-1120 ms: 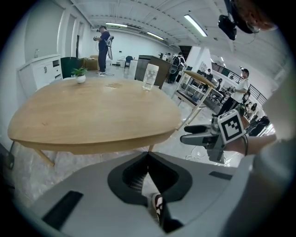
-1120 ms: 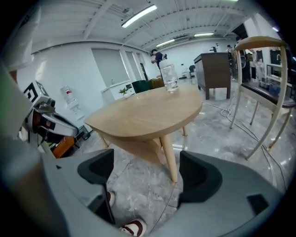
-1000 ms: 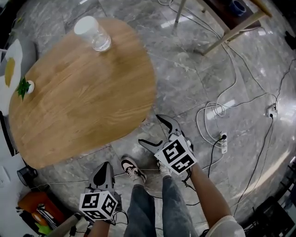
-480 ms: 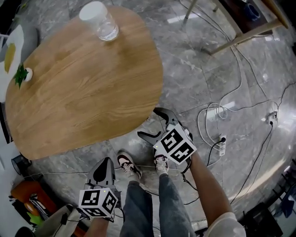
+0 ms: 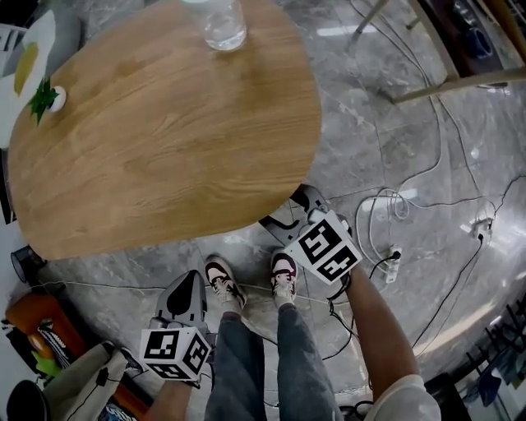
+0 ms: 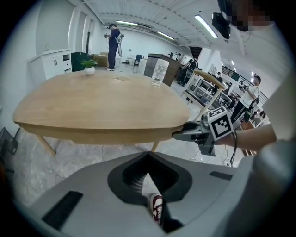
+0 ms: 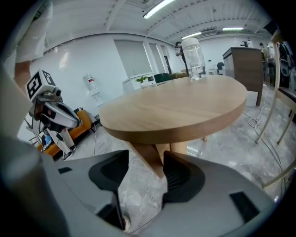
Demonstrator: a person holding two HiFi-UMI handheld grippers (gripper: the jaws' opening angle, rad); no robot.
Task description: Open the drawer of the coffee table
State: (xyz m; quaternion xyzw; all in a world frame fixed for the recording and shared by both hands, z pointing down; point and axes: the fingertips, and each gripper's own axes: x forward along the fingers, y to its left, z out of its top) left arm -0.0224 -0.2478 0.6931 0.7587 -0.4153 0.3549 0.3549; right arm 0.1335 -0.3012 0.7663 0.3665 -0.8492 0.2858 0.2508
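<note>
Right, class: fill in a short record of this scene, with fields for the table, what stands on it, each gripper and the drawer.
table: oval wooden coffee table on a grey stone floor
on table: clear cup, small potted plant
left gripper: jaws shut, empty
right gripper: jaws apart, just been closing, nothing between them, close to the table's edge
drawer: not visible in any view

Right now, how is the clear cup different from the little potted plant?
The clear cup is colourless and bigger; the small green plant in its white pot is leafy and smaller. The cup stands near the far edge of the oval wooden table, the plant near its left edge. Both stand upright.
</note>
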